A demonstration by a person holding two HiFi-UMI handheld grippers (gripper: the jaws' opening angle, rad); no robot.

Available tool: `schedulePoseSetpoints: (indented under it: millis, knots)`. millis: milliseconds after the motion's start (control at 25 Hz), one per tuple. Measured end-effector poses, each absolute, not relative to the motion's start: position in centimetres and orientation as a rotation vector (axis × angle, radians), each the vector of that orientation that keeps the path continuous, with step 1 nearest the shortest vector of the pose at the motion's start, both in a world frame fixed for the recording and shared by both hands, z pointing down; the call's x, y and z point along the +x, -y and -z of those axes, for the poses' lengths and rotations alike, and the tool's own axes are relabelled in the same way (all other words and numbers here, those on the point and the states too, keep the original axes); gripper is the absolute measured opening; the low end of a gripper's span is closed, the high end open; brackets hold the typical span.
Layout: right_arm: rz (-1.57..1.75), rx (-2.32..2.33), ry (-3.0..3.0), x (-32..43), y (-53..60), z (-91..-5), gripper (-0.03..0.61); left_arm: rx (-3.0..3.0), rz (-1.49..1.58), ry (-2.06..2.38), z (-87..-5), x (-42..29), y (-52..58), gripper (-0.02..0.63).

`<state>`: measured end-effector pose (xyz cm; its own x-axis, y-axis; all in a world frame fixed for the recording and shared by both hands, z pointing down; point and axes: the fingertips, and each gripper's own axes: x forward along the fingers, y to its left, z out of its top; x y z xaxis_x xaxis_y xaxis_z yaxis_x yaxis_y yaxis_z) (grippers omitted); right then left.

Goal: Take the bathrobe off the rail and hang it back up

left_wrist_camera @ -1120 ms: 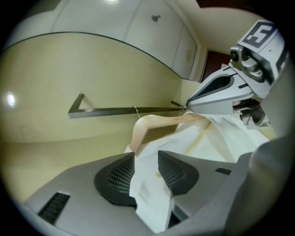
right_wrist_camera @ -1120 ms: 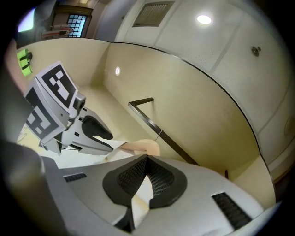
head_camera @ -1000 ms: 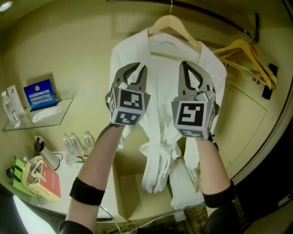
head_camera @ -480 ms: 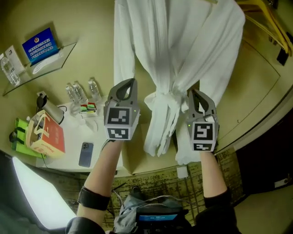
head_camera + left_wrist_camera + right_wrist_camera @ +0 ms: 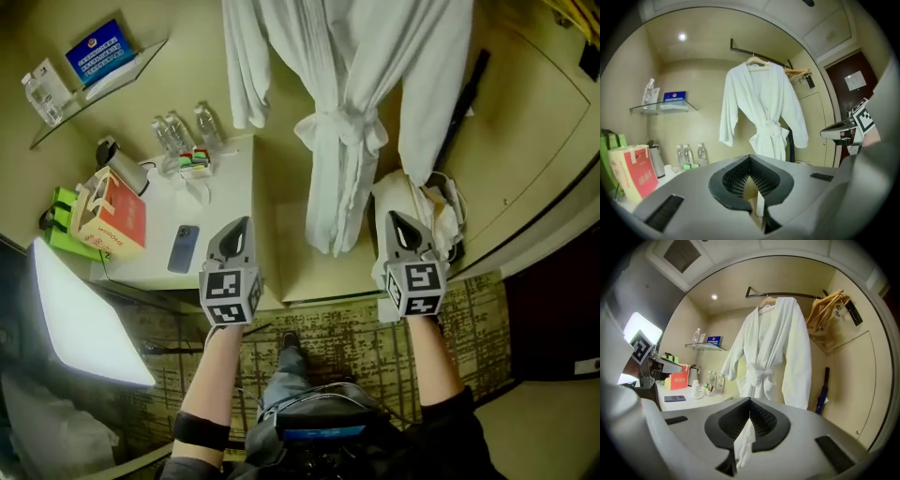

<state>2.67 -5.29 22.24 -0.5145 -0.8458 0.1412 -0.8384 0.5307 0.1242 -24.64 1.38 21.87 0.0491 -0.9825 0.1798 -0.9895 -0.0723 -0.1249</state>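
1. Left gripper [image 5: 239, 227]: jaws together, nothing held.
2. Right gripper [image 5: 398, 221]: jaws together, nothing held.
3. White terry bathrobe [image 5: 773, 348], belt tied, hangs on a wooden hanger [image 5: 764, 302] from the dark metal rail [image 5: 787, 293], ahead of and above both grippers, touching neither.
4. Dark flat phone [image 5: 183, 248] lies on the white counter [image 5: 220, 202], just left of the left gripper.

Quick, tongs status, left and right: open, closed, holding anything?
Left tongs: closed, holding nothing.
Right tongs: closed, holding nothing.
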Motion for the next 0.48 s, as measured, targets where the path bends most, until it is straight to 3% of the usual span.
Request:
schedulePoseSetpoints:
  millis: [480]
  knots:
    - [-0.135,1.367,2.604,6.1,-2.0,-27.4,0.023,2.135,-0.298,2.1,-27.2,-23.2,-9.6,0.0]
